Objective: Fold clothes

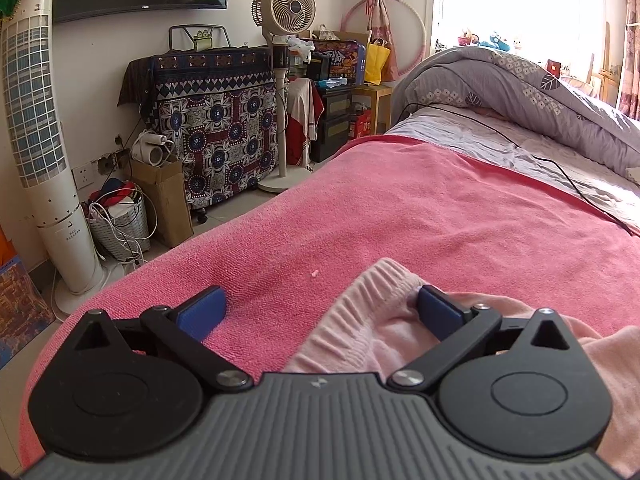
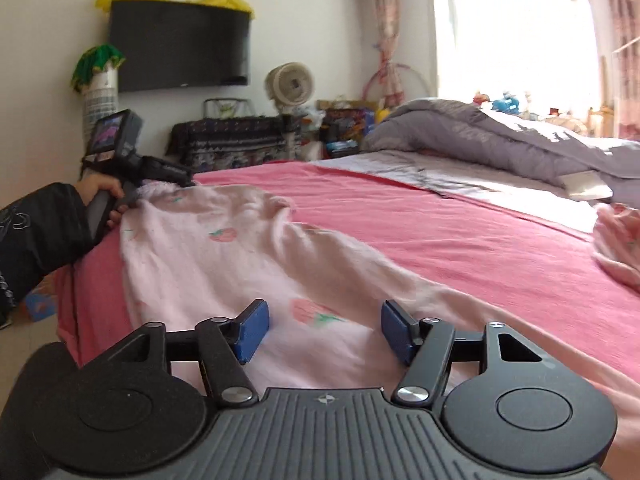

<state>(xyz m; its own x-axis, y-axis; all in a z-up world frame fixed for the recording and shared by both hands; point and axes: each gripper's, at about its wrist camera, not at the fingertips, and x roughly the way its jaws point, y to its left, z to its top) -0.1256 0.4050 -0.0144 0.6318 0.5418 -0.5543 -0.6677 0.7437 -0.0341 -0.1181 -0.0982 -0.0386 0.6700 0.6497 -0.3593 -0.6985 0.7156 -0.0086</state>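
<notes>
A pale pink garment (image 2: 224,264) with strawberry prints lies spread over the pink blanket (image 2: 460,220) on the bed. My right gripper (image 2: 326,330) hovers low over its near part, open, with cloth below the blue pads (image 2: 252,332) but nothing pinched. In the left wrist view the garment's ribbed hem (image 1: 360,312) lies between the wide-open fingers of my left gripper (image 1: 320,312), bunched against the right pad (image 1: 438,312). The right wrist view shows the left gripper (image 2: 176,182) at the garment's far left corner, held by a hand (image 2: 102,192) in a black sleeve.
A grey quilt (image 1: 520,92) is heaped at the far end of the bed, and a black cable (image 1: 560,172) runs across the sheet. Another pink cloth (image 2: 620,240) lies at the right edge. Left of the bed stand a tower fan (image 1: 52,160), a pedestal fan (image 1: 284,60) and a basket (image 1: 120,224).
</notes>
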